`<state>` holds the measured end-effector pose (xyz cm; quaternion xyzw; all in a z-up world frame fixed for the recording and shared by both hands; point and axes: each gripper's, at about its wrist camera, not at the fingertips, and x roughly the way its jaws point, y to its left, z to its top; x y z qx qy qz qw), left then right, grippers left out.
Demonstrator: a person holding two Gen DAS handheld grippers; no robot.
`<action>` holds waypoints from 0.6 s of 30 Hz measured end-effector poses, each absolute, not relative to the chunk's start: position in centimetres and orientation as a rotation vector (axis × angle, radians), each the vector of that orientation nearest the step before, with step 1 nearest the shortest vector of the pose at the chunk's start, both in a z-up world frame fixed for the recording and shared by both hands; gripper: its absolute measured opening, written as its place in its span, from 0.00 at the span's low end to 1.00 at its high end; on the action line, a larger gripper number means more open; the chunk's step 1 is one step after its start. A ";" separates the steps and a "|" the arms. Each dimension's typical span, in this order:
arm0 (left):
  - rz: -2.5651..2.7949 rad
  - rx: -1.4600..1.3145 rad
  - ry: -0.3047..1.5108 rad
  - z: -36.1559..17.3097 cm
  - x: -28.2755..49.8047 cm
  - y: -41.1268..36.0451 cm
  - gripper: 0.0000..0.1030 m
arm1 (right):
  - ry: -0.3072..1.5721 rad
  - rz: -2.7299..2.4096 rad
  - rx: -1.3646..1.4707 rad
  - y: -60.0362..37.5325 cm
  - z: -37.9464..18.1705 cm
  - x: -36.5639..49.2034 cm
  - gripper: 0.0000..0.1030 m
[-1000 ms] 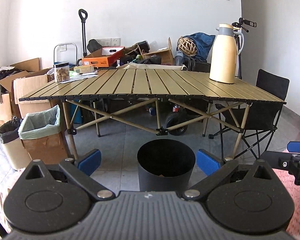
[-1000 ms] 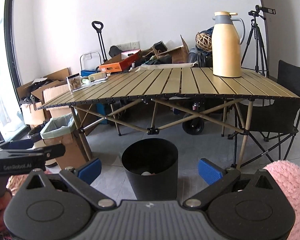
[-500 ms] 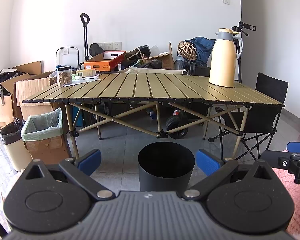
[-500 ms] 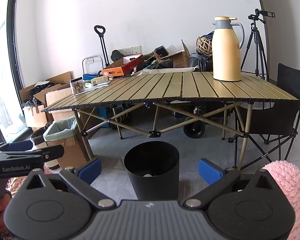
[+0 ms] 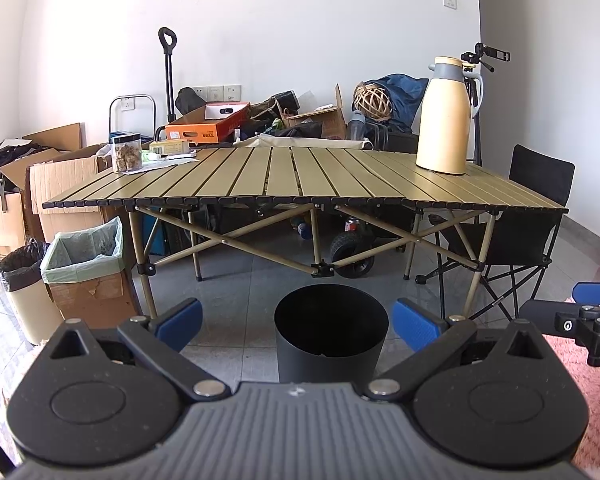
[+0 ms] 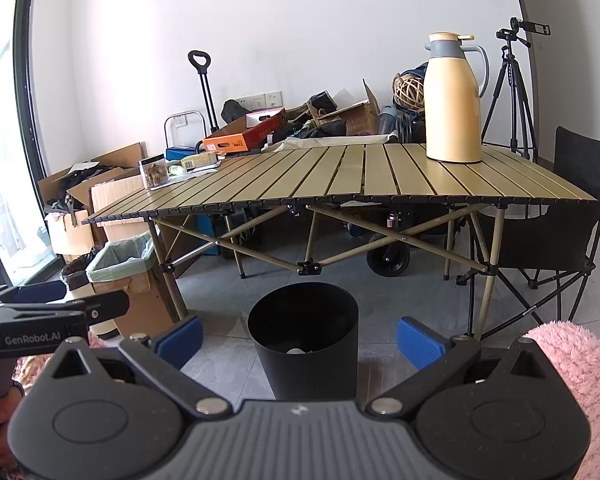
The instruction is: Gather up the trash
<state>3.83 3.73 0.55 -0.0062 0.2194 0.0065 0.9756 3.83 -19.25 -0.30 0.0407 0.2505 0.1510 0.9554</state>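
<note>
The black bin (image 5: 331, 332) is a round, matte, open-topped container with straight walls that taper slightly toward the base; it stands on the grey tiled floor (image 5: 256, 280) in front of the table. In the right wrist view one pale scrap (image 6: 298, 351) lies inside the black bin (image 6: 303, 344) at the bottom; what it is cannot be told. In the left wrist view the bin interior shows only dark. The left gripper (image 5: 297, 319) is spread wide and holds nothing, its two blue pads (image 5: 179, 319) standing one at each side of the bin, which sits centred between them and just beyond. The right gripper (image 6: 299, 335) is likewise spread wide and empty, with two blue pads (image 6: 419, 342) framing the bin in the same way. Count of bins near the table's left leg: one cardboard box lined with a green bag (image 5: 85, 268) and one beige bin with a black liner (image 5: 22, 288). Beyond stands one slatted folding table (image 5: 300, 176). On it: one cream thermos jug (image 5: 446, 116) at the right and one clear jar (image 5: 126, 152) at the left rear corner. One black folding chair (image 5: 528, 216) stands at the right end.
</note>
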 end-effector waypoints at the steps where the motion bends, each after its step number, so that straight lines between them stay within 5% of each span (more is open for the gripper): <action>1: 0.014 -0.013 0.442 0.5 3.8 3.7 1.00 | 0.508 0.307 0.082 -19.3 -0.3 3.8 1.00; 18: 0.014 -0.008 0.446 0.5 4.3 3.6 1.00 | 0.515 0.305 0.086 -19.2 -0.4 4.1 1.00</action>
